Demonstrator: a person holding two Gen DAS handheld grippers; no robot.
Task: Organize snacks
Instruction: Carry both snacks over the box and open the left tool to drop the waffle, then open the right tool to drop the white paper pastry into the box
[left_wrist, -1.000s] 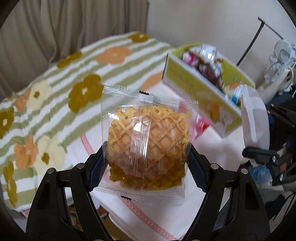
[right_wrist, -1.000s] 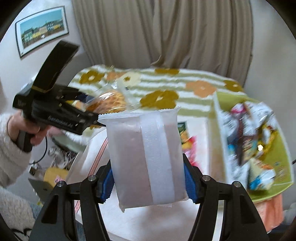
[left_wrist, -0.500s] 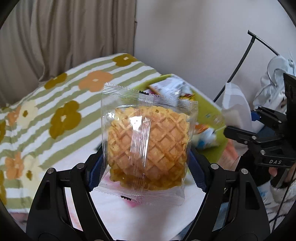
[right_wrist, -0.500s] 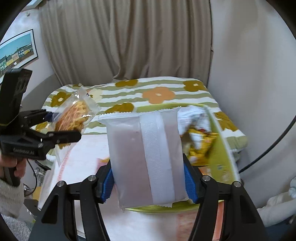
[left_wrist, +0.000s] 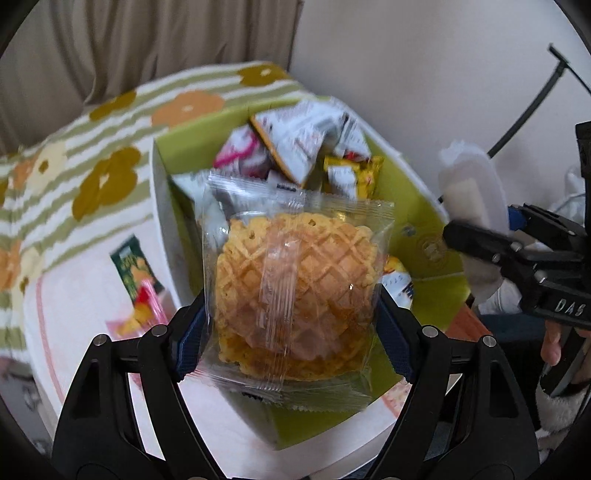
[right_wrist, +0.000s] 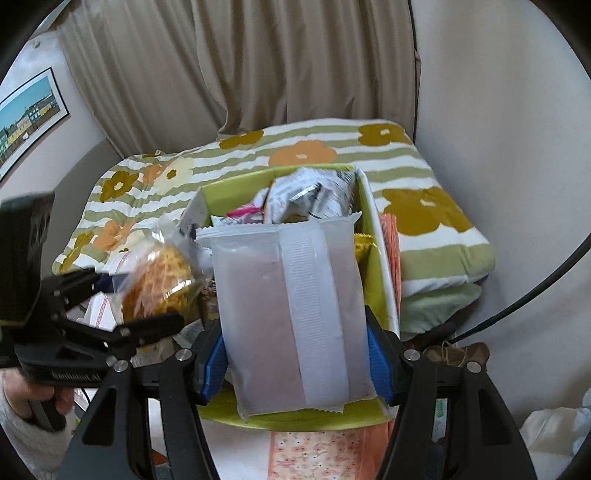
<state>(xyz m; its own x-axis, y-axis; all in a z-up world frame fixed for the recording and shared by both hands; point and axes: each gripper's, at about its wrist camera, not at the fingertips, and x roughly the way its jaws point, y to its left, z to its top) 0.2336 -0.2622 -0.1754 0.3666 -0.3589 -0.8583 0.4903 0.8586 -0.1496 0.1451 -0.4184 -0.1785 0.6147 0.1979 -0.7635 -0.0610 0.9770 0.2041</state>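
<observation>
A green cardboard box (left_wrist: 428, 206), heaped with wrapped snacks (left_wrist: 306, 147), sits on a white-topped table (left_wrist: 85, 295). Above it the left gripper (left_wrist: 291, 332), jaws opening, has a clear-wrapped waffle cookie (left_wrist: 295, 288) between its pads; the right gripper (right_wrist: 295, 365) is clamped on a frosted white packet (right_wrist: 288, 314). Only the left view shows a green snack packet (left_wrist: 136, 273) lying beside the box; only the right shows a framed picture (right_wrist: 26, 118).
</observation>
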